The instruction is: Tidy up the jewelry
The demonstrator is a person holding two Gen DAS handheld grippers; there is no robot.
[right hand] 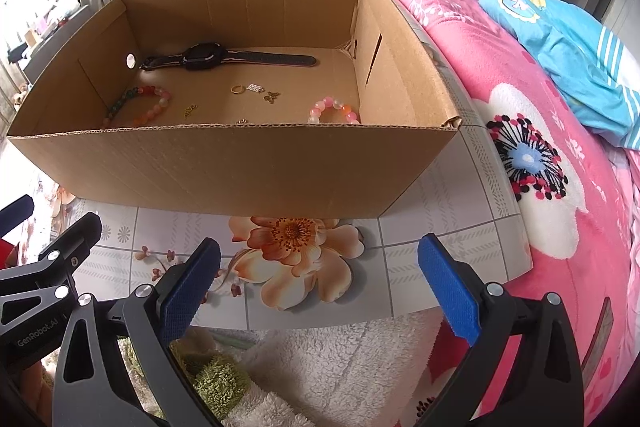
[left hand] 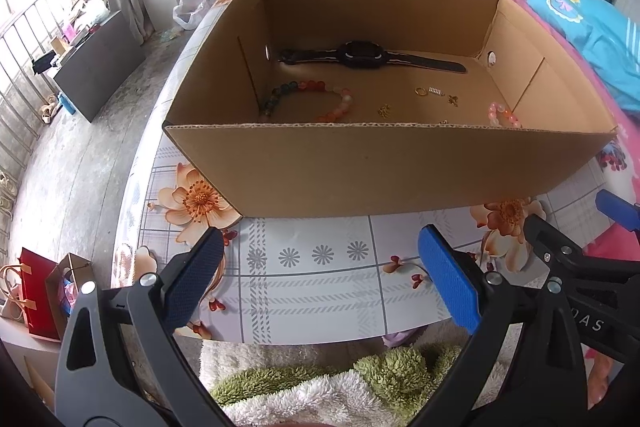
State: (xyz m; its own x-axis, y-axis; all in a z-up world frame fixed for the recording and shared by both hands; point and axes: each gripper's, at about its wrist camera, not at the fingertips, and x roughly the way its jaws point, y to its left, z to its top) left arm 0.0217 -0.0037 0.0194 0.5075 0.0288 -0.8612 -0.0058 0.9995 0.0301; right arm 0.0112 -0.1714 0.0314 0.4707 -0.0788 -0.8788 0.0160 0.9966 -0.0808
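Note:
An open cardboard box (left hand: 384, 167) (right hand: 224, 163) stands on a floral table. Inside lie a black watch (left hand: 362, 57) (right hand: 208, 58) at the back, a multicoloured bead bracelet (left hand: 308, 99) (right hand: 140, 105) on the left, a pink bead bracelet (left hand: 502, 115) (right hand: 334, 111) on the right, a gold ring (left hand: 420, 91) (right hand: 237, 89) and small gold charms (left hand: 453, 100) (right hand: 271, 96). My left gripper (left hand: 320, 275) and right gripper (right hand: 320, 283) both hover open and empty over the table's near edge, in front of the box.
The floral table (left hand: 320, 283) (right hand: 420, 239) ends just below the grippers, with a fluffy white and green cloth (left hand: 320, 379) under them. A pink bed cover (right hand: 540, 155) with a blue blanket (right hand: 568, 55) lies right of the box. Bags (left hand: 40, 299) stand on the floor at left.

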